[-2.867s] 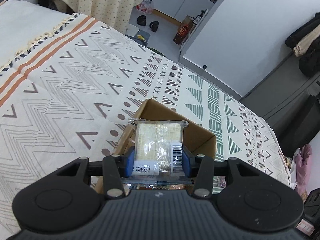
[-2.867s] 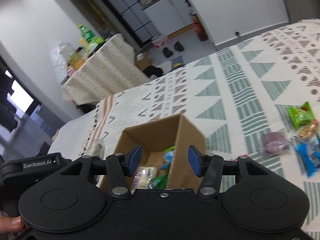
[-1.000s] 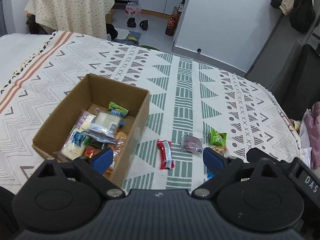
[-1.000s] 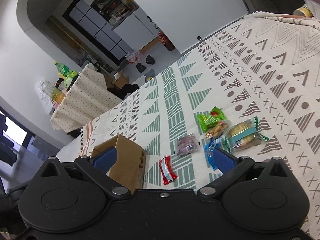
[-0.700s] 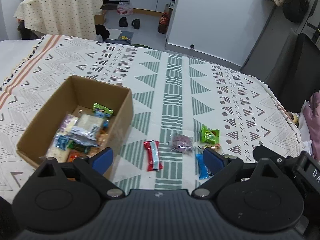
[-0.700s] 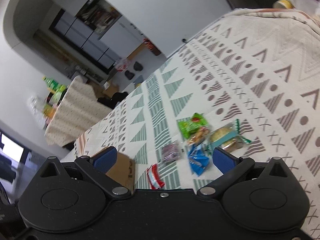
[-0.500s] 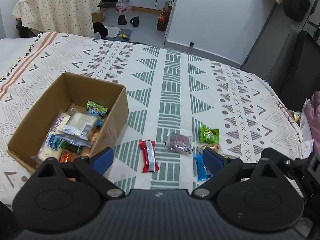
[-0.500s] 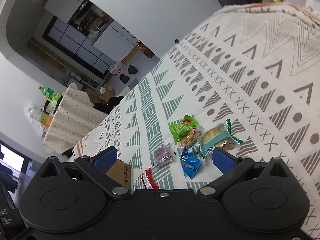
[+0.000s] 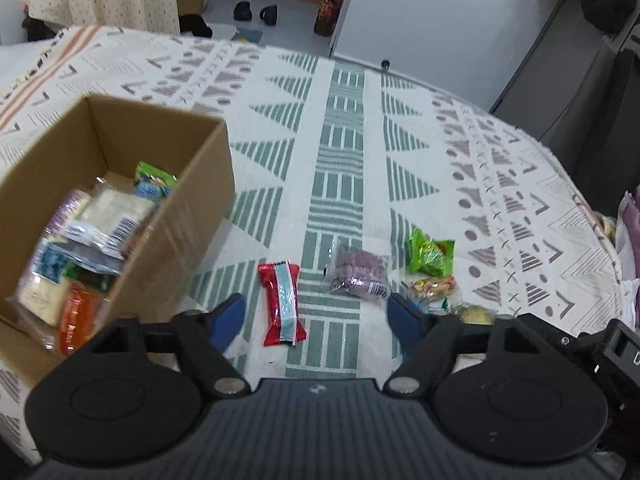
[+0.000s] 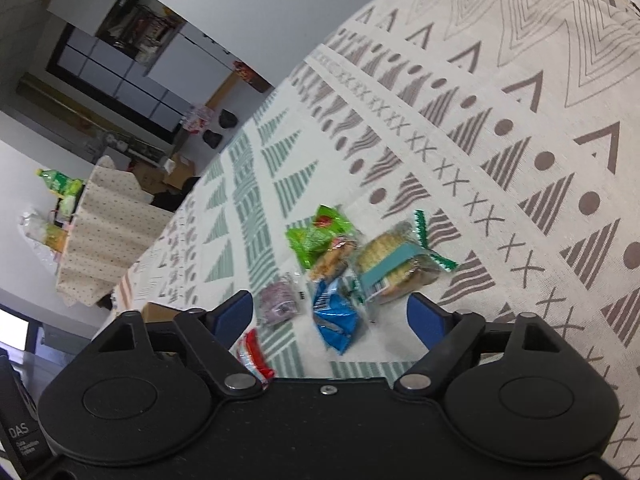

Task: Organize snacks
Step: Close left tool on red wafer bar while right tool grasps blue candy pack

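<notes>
With both tongs wide and empty, I'd lower the left tongs (image 9: pixel 314 316) squarely astride the red snack packet (image 9: pixel 281 304).

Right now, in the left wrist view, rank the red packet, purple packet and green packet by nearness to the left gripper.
1. Red packet: between the open left gripper's fingers.
2. Purple packet: beyond, right of centre.
3. Green packet: farthest, further right.

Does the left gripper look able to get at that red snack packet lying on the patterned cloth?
Probably yes: the left gripper is open, and the red snack packet lies uncovered between its fingers, apart from other snacks.
</notes>
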